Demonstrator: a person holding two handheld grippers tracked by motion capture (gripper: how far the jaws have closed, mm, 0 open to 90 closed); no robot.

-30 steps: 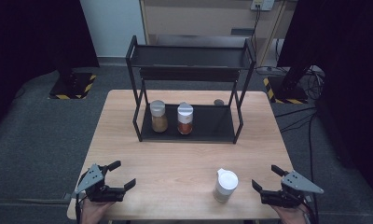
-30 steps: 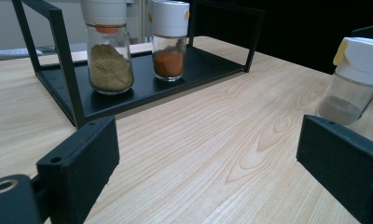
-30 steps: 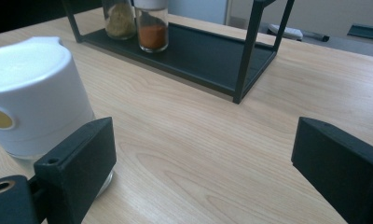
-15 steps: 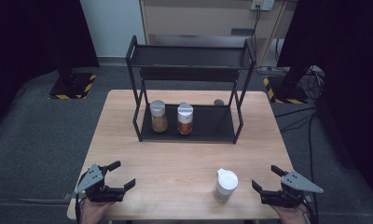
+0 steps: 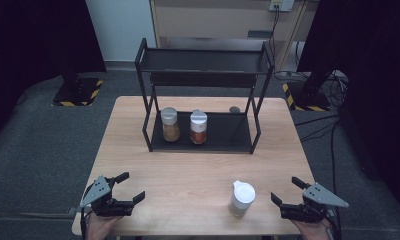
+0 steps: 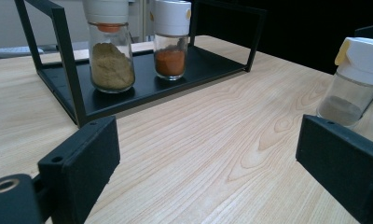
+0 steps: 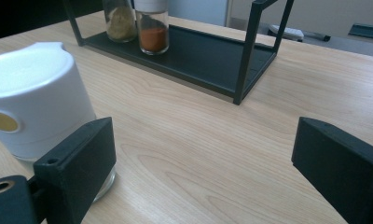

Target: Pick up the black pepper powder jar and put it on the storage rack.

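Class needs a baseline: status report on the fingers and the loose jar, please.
Left gripper open, right gripper open, both empty. White-capped jar upright on table, beside right gripper. Path to rack unobstructed.

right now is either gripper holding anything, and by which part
Nothing is held. The left gripper and right gripper both have open jaws over bare table; the white-capped jar stands free.

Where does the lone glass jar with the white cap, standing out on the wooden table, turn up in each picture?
High view: the white-capped glass jar stands at the near edge, right of middle.
Left gripper view: far right, above the right-hand jaw.
Right gripper view: far left, behind the left-hand jaw.
Shared landmark: the black metal two-tier rack holding two spice jars.
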